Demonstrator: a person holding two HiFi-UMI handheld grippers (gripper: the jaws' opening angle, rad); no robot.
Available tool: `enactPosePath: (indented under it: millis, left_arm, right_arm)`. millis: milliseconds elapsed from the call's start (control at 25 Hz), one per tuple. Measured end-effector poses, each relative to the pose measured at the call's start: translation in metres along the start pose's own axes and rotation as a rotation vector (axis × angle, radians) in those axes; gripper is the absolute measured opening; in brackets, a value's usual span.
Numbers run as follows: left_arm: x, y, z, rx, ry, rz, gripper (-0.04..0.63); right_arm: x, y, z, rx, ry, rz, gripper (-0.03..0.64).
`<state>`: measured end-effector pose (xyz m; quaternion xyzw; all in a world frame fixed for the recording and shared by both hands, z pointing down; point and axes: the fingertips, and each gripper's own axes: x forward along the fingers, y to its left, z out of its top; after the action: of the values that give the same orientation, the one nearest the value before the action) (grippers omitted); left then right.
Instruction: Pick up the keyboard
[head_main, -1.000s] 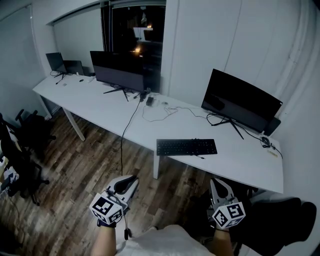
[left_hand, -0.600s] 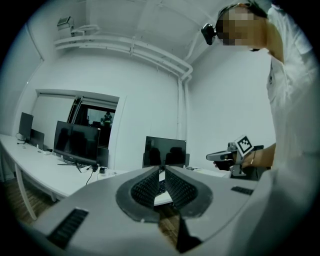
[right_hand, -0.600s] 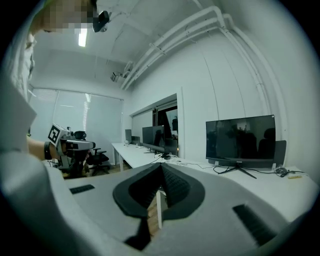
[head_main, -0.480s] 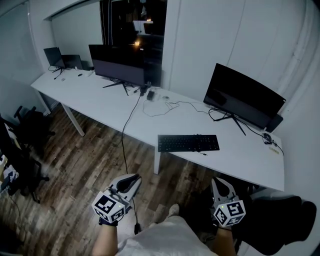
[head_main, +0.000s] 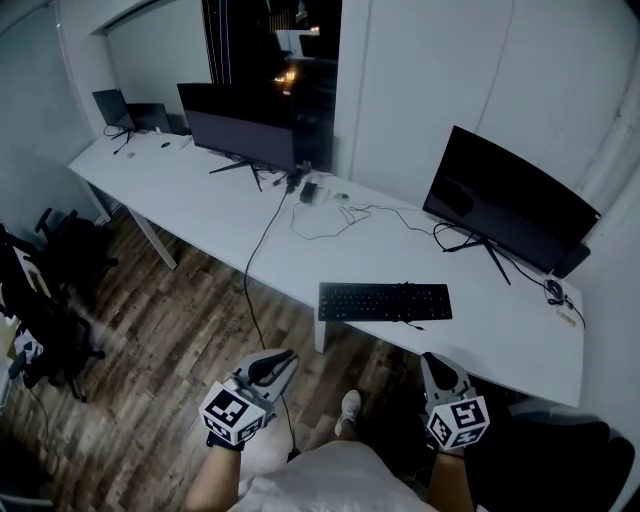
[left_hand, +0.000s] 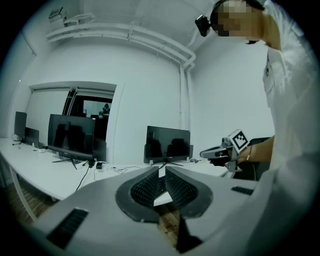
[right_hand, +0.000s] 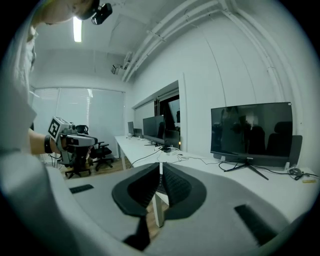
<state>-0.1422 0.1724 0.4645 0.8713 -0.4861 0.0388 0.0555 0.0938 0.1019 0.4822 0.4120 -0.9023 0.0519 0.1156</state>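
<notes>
- The long white desk (head_main: 205, 205) runs from the far left corner to the near right. It sits ahead of both grippers, with wooden floor (head_main: 170, 330) between it and the person.
- A dark monitor (head_main: 510, 212) stands at the desk's right end, behind the task's thing.
- The keyboard (head_main: 385, 301) lies flat near the desk's front edge, in front of that monitor and a little to its left.
- It is black, low and full-width, and a thin cable (head_main: 408, 321) trails from its near side.
- Its long axis runs left to right along the desk edge, crosswise to the way both grippers point.
- The keyboard lies forward of both grippers and between them sideways, well apart from each. By my reading the right one is somewhat nearer, about in line with the right end.
- The left gripper (head_main: 277, 364) is clenched with nothing in it, held low over the floor.
- The right gripper (head_main: 437, 367) has just been opening its jaws by a sliver. The tips look all but together, and nothing is between them.
</notes>
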Motion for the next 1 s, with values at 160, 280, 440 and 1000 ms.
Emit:
enactPosePath:
  millis: [160,280,440,1000]
  left_arm:
    - [0.048,0.019,-0.005,0.007,0.037,-0.008,0.035]
    - [0.081,0.036,-0.007,0.002,0.064,-0.014,0.035]
    - [0.117,0.056,-0.019,-0.02,0.111,-0.012,0.035]
    - [0.207,0.086,-0.056,-0.075,0.239,0.01,0.035]
  right_arm:
    - [0.046,-0.03,-0.009,0.028,0.04,0.032,0.032]
    - [0.079,-0.051,-0.018,0.04,0.086,0.049,0.05]
    - [0.112,-0.081,-0.034,0.069,0.155,0.052,0.095]
    - [0.2,-0.152,-0.133,0.179,0.497,0.046,0.212]
